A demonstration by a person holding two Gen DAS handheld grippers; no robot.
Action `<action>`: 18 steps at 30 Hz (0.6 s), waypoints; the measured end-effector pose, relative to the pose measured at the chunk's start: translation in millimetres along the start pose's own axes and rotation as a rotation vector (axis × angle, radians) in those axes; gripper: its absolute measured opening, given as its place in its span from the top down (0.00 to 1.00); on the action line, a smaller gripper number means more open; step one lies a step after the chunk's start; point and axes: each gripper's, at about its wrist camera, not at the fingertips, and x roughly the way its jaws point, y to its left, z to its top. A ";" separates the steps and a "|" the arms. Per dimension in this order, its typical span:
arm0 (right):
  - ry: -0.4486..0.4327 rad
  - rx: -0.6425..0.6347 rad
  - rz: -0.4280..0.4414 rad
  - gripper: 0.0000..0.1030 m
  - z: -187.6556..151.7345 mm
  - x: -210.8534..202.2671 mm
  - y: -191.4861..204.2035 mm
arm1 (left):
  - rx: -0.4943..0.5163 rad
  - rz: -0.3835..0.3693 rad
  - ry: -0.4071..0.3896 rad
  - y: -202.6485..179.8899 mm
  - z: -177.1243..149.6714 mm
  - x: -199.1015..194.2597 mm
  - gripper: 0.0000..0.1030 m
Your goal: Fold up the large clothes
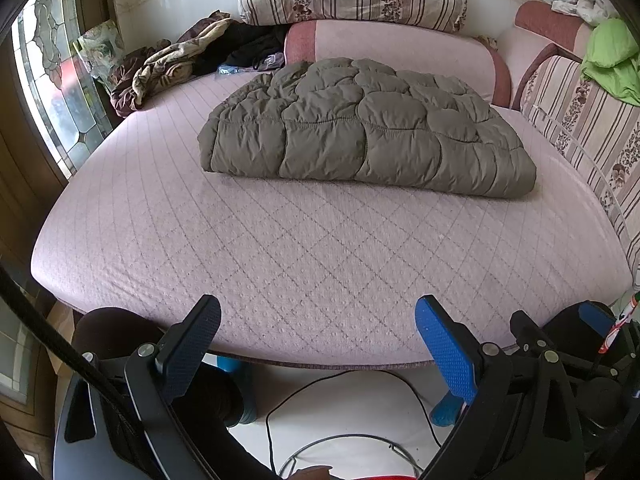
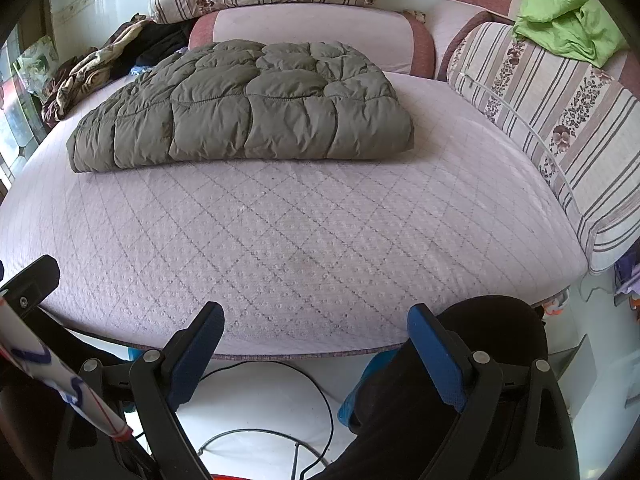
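hovering both grippers off the bed edge, jacket looks folded.
left gripper (image 1: 318,336) and right gripper (image 2: 316,336) both spread wide, holding nothing, well apart from olive puffer jacket (image 1: 360,128) lying flat mid-bed (image 1: 240,248), likely done. clothes pile (image 1: 168,64), striped cushions (image 2: 560,112) around; nothing blocking.
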 end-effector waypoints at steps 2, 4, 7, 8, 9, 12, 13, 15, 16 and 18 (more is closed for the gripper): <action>-0.007 -0.002 -0.001 0.08 0.4 -0.9 0.5 | 0.000 0.001 0.000 0.4 0.0 0.0 0.06; -0.017 -0.004 -0.002 0.07 0.7 -2.4 1.2 | 0.000 0.001 -0.001 0.6 -0.1 0.1 0.06; -0.025 -0.010 -0.003 0.07 1.2 -3.7 2.4 | 0.000 0.002 -0.001 0.4 -0.1 0.3 0.06; -0.026 -0.011 -0.002 0.07 1.1 -3.9 2.5 | 0.000 0.002 -0.001 0.5 -0.2 0.4 0.06; -0.025 -0.013 -0.001 0.07 1.2 -3.7 2.7 | 0.001 0.002 0.000 0.5 -0.3 0.6 0.06; -0.026 -0.011 -0.001 0.07 1.9 -3.4 2.2 | 0.001 0.003 -0.001 0.4 -0.2 0.4 0.06; -0.028 -0.010 -0.003 0.07 2.1 -3.5 2.3 | 0.001 0.002 -0.001 0.1 -0.1 0.3 0.06; -0.034 -0.008 -0.006 0.07 2.4 -4.0 1.6 | 0.003 0.002 0.000 0.1 0.0 0.2 0.06; -0.035 -0.007 -0.006 0.07 2.9 -4.2 0.8 | 0.005 0.002 0.000 0.0 0.1 0.3 0.06; -0.036 -0.008 -0.005 0.07 3.3 -3.6 0.8 | 0.008 0.003 0.000 -0.6 0.5 0.3 0.06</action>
